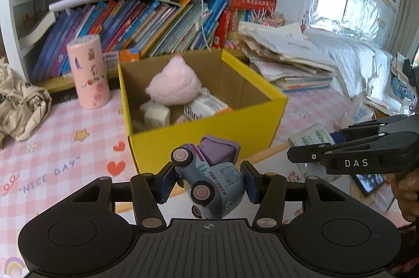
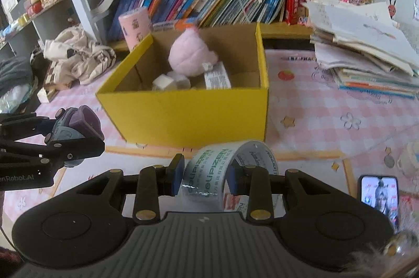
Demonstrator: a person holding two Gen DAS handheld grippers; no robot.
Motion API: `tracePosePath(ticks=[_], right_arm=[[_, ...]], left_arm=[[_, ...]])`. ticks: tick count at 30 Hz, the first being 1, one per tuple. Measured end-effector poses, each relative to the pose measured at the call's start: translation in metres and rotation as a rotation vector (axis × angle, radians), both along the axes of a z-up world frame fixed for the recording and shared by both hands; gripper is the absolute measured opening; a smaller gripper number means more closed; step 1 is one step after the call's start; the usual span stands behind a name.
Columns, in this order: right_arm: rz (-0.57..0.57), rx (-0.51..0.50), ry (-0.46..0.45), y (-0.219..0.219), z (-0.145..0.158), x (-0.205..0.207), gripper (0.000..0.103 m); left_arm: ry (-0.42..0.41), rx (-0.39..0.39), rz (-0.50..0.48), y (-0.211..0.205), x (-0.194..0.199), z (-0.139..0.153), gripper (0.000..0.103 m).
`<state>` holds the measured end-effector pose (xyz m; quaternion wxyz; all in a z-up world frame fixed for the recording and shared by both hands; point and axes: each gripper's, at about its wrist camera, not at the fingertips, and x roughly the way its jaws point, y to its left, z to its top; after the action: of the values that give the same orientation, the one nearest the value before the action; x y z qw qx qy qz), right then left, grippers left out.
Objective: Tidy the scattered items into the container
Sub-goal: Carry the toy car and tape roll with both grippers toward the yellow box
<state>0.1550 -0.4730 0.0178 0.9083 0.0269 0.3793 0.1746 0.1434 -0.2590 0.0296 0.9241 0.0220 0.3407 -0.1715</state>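
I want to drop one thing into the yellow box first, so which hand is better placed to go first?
Probably the right: its gripper holds the tape roll squarely before the yellow box. The left gripper, holding the toy truck, faces a corner.

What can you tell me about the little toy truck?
The toy truck is small, grey-blue and looks like plastic, with round pinkish wheel hubs, a purple block on its back and "FUN TRUCK" printed along its side. It is tipped on its side, wheels facing the left wrist camera. The left claw holds it up, one blue pad pressing each side. It hangs above the pink checked cloth, just in front of the yellow box, not touching either.
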Motion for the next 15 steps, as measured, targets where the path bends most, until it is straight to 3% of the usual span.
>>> tracePosePath(ticks=[15], right_arm=[[0.032, 0.020, -0.073, -0.003, 0.024, 0.017, 0.031]], left_arm=[[-0.051, -0.002, -0.002, -0.009, 0.018, 0.016, 0.052]])
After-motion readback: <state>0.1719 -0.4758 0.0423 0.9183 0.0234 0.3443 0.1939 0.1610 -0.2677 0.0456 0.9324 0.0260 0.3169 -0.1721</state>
